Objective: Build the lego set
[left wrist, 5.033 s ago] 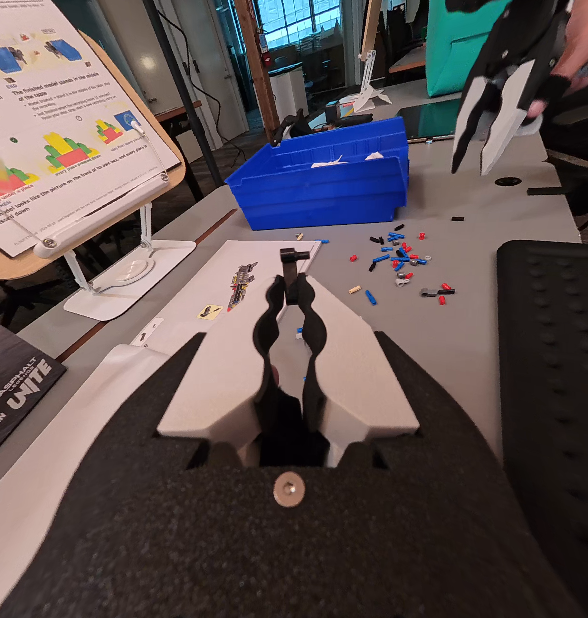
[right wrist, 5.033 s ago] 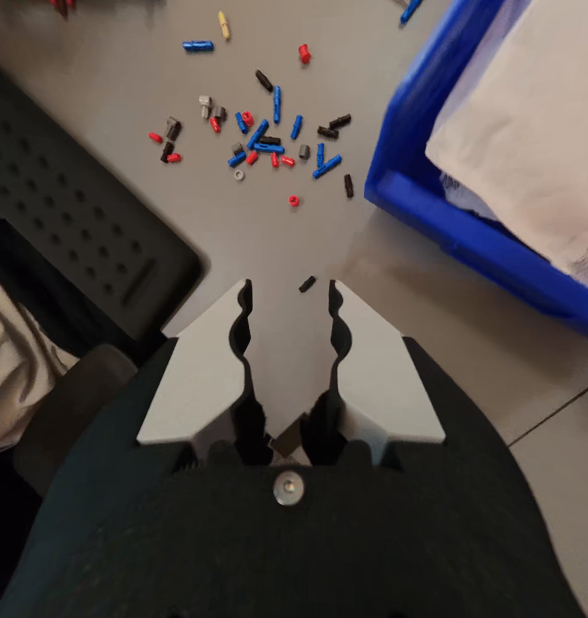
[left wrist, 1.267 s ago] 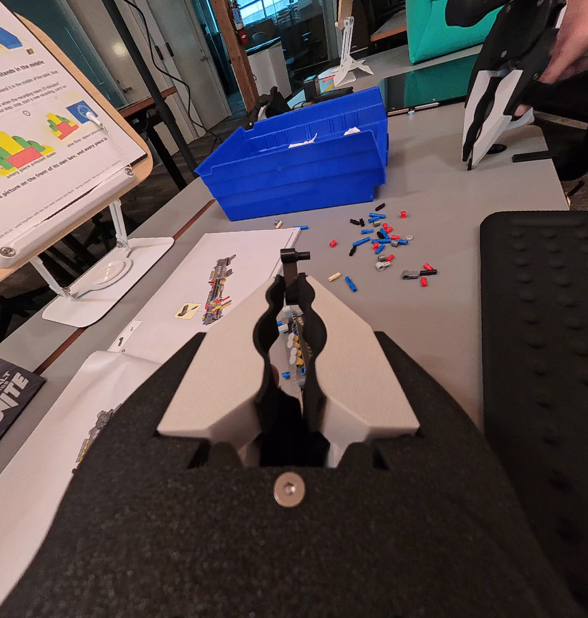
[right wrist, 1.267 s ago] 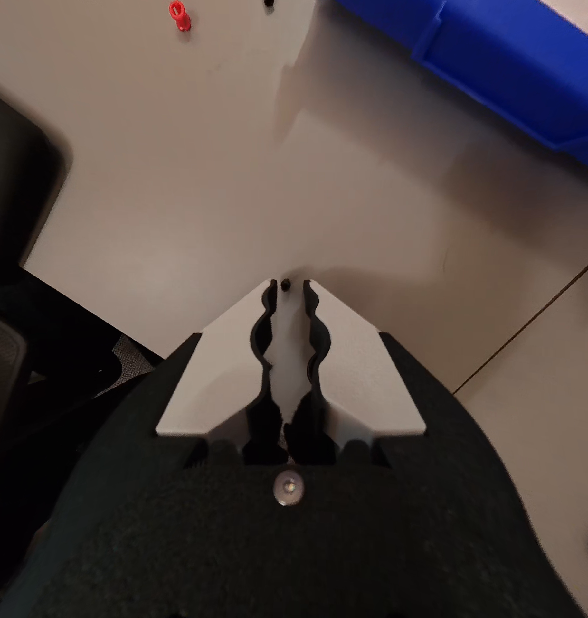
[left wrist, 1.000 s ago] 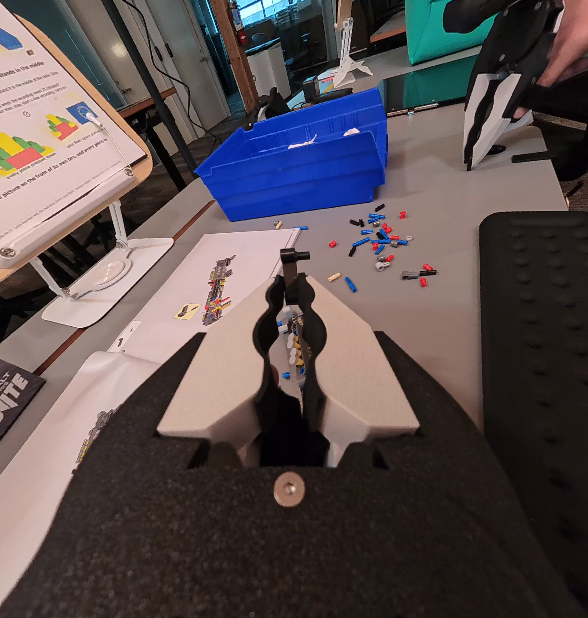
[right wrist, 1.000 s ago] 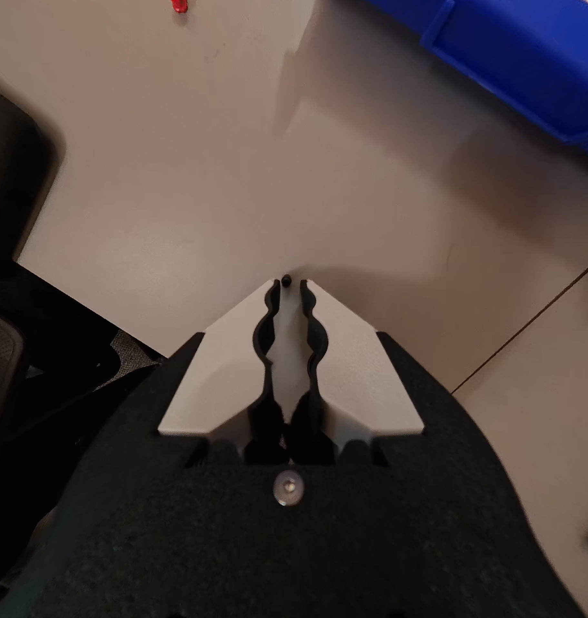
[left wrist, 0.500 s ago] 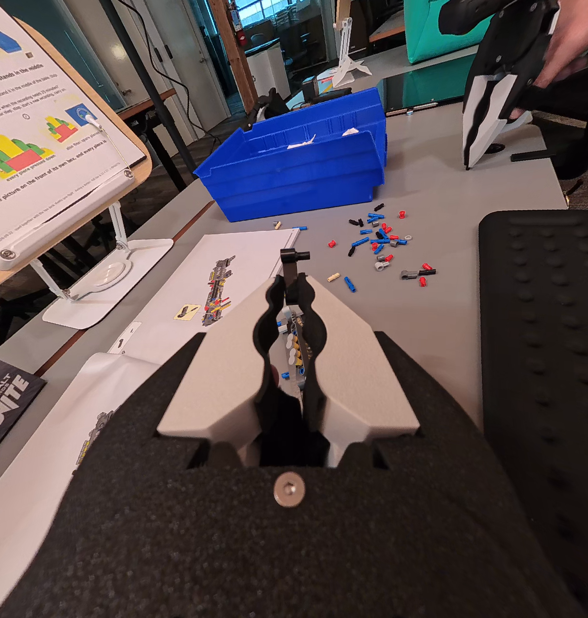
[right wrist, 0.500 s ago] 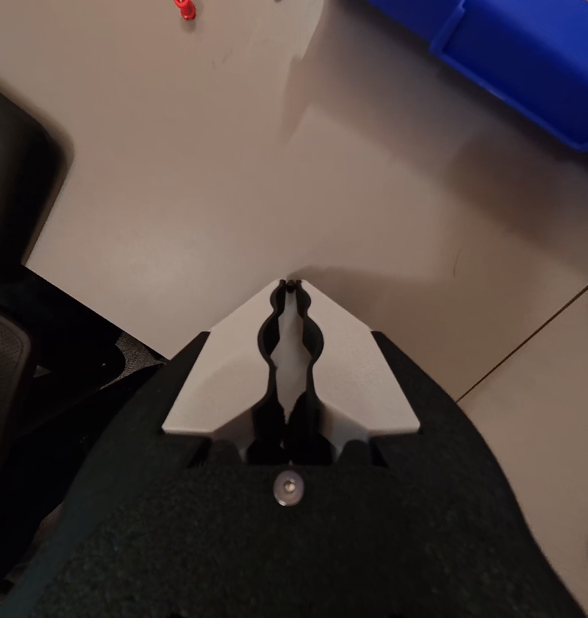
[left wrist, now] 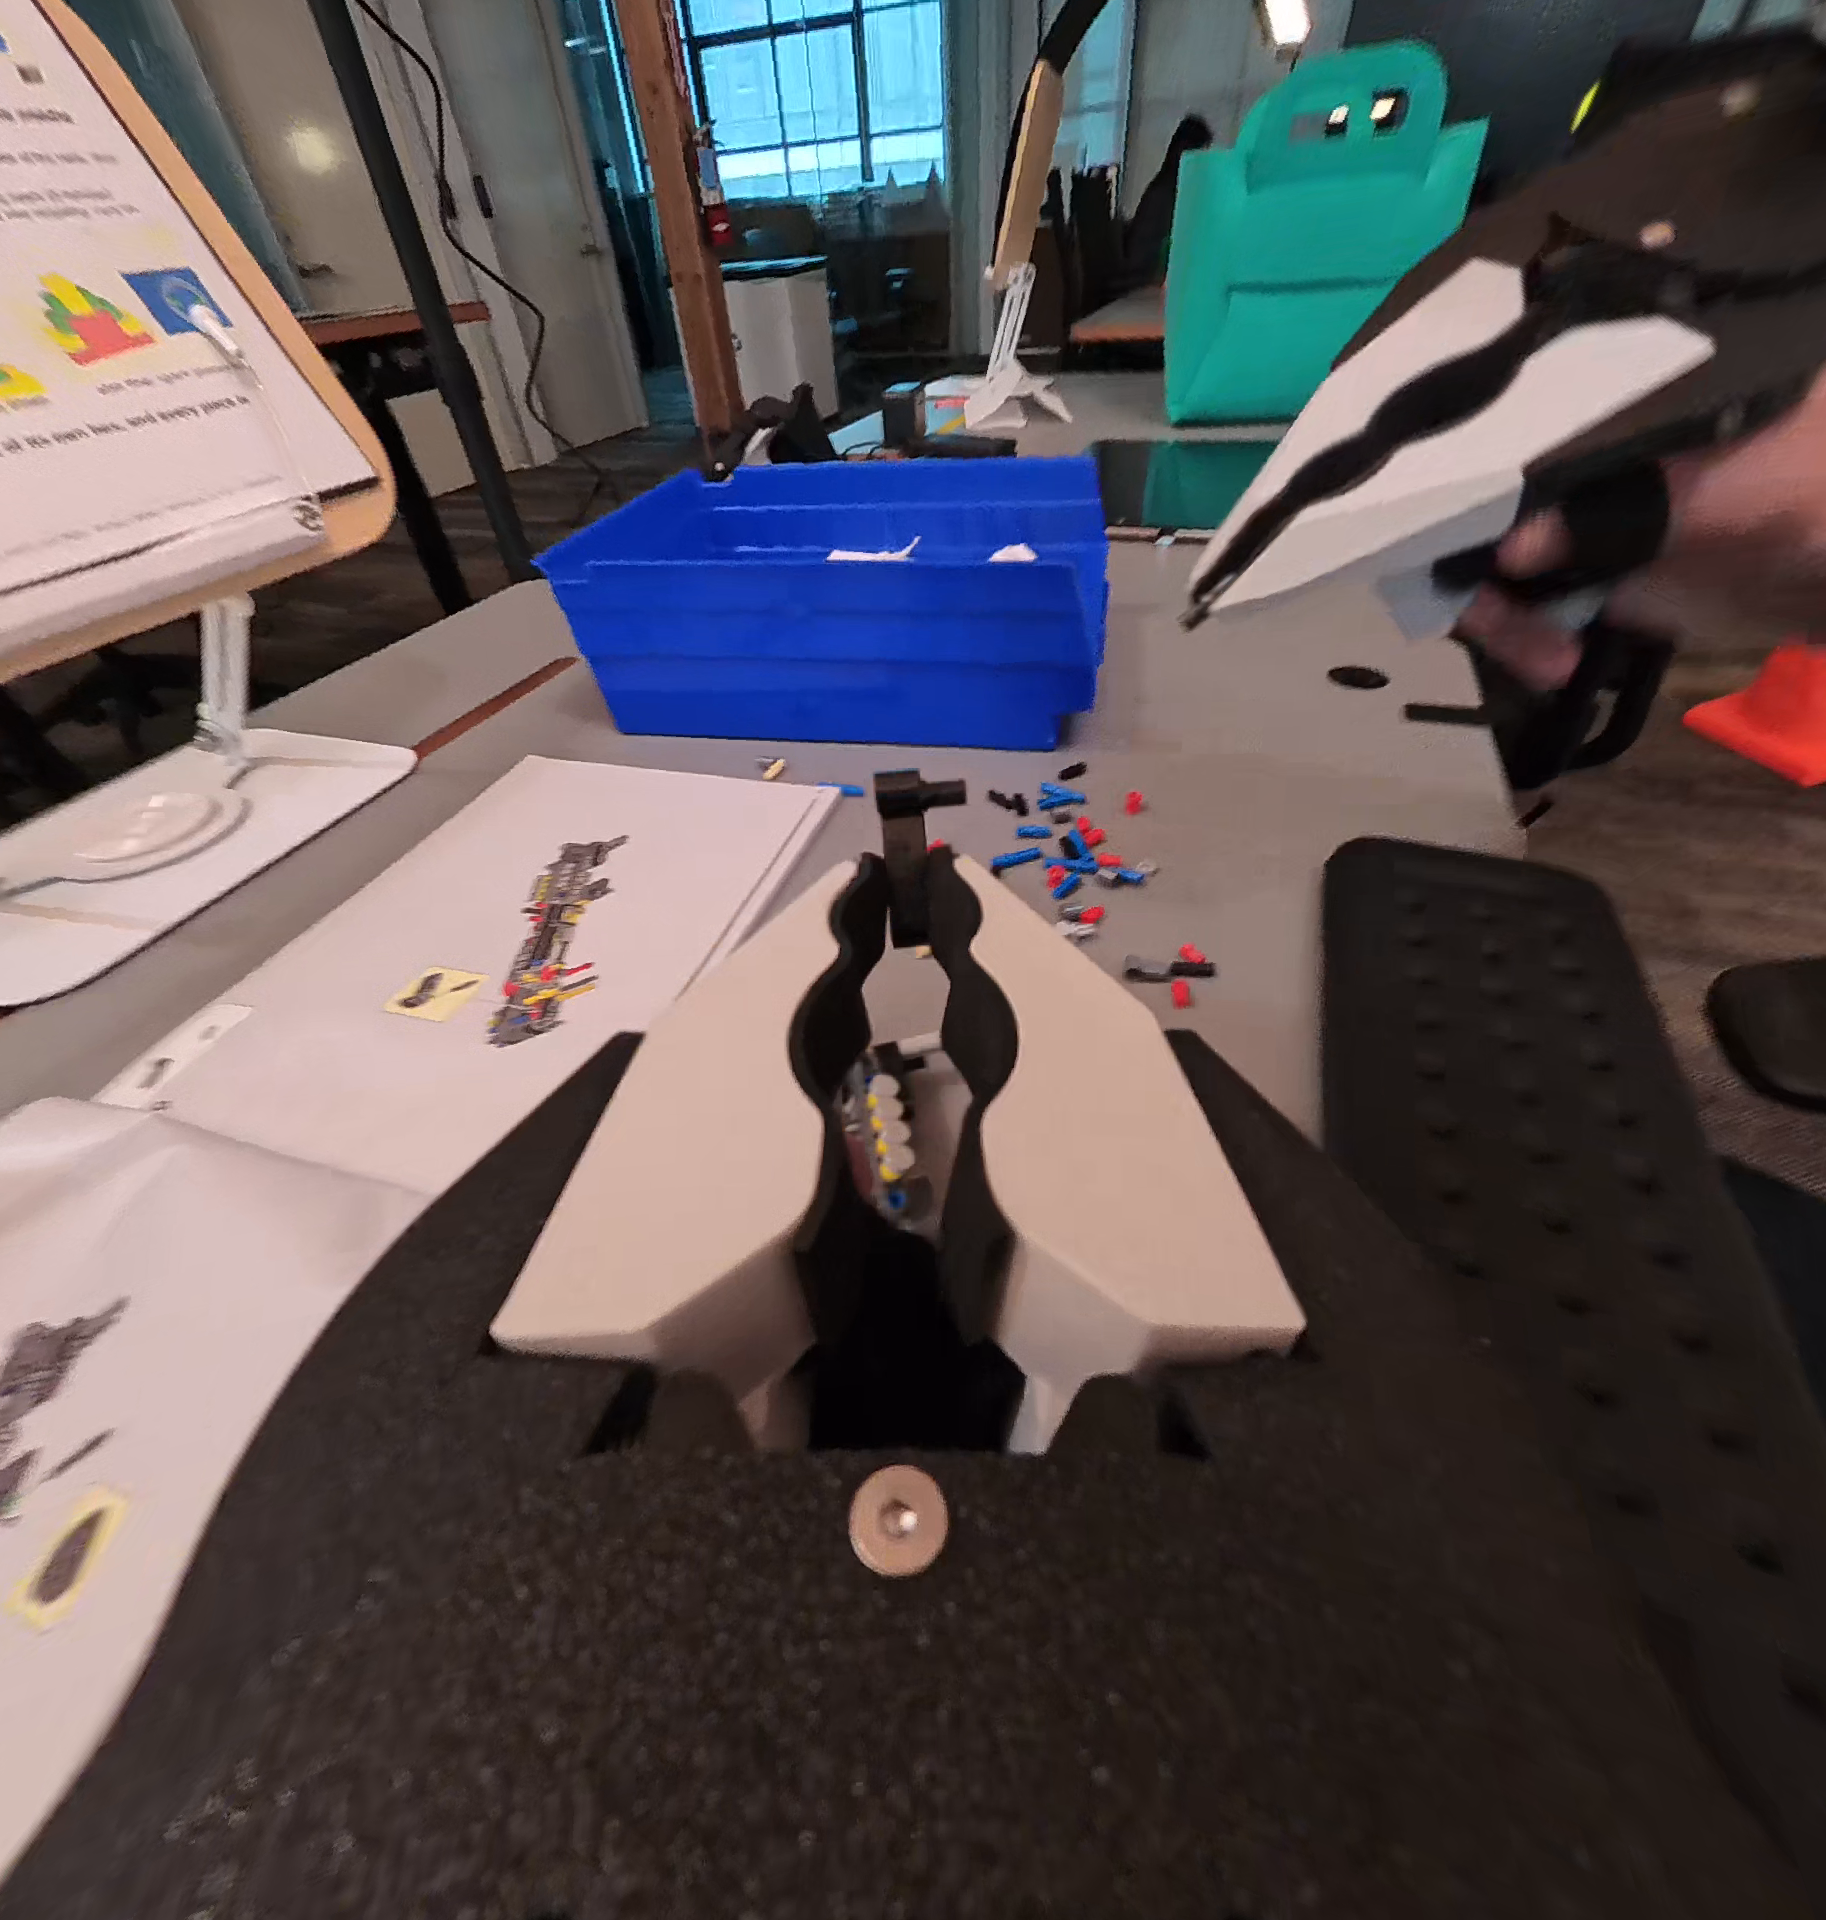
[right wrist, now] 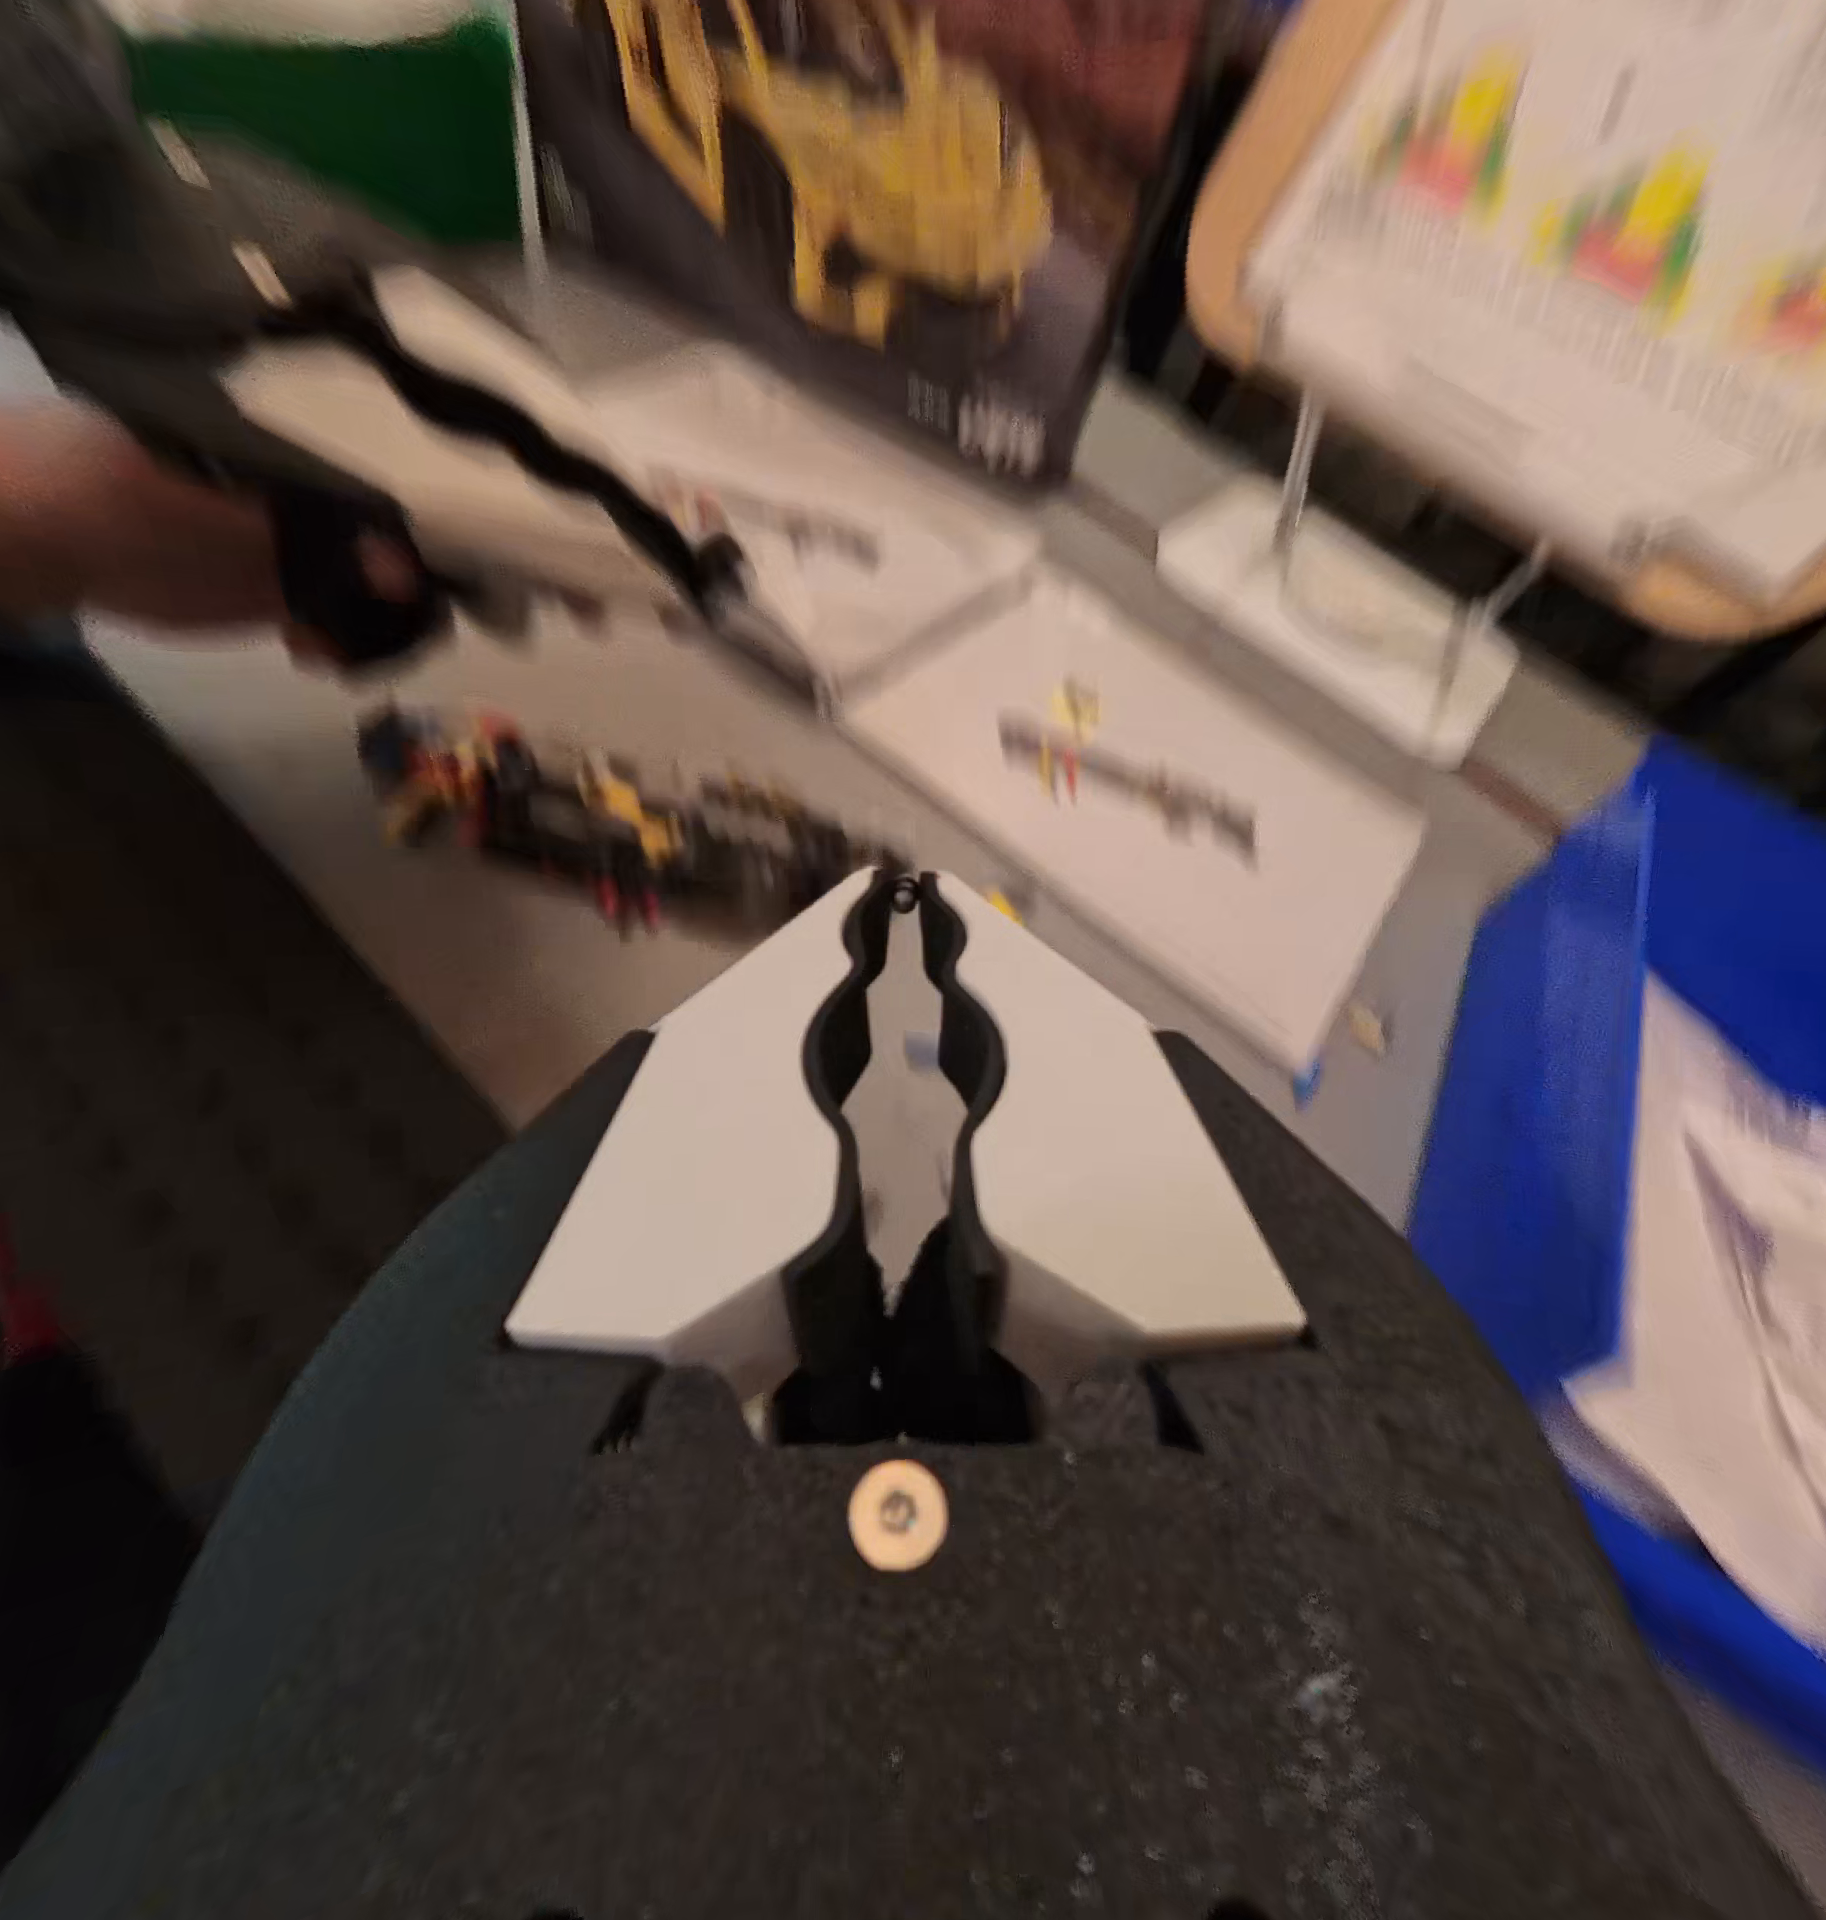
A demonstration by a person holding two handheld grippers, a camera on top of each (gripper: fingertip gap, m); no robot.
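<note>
- Left gripper is clenched on a black connector piece, raised near the blue bin.
- Right gripper pinches a tiny black pin.
- The partly built model lies beside the instruction sheets, away from the bin; loose pins remain, so much work seems left.

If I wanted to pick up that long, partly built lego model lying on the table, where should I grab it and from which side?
Grip the partly built model across its narrow width near the middle of its length, coming down from above. It lies flat and long on the table, so a mid-length pinch should keep it balanced. The view is blurred, so its studs and gaps can't be made out. Both grippers hold parts now: the left gripper a black piece, the right gripper a small black pin.
</note>
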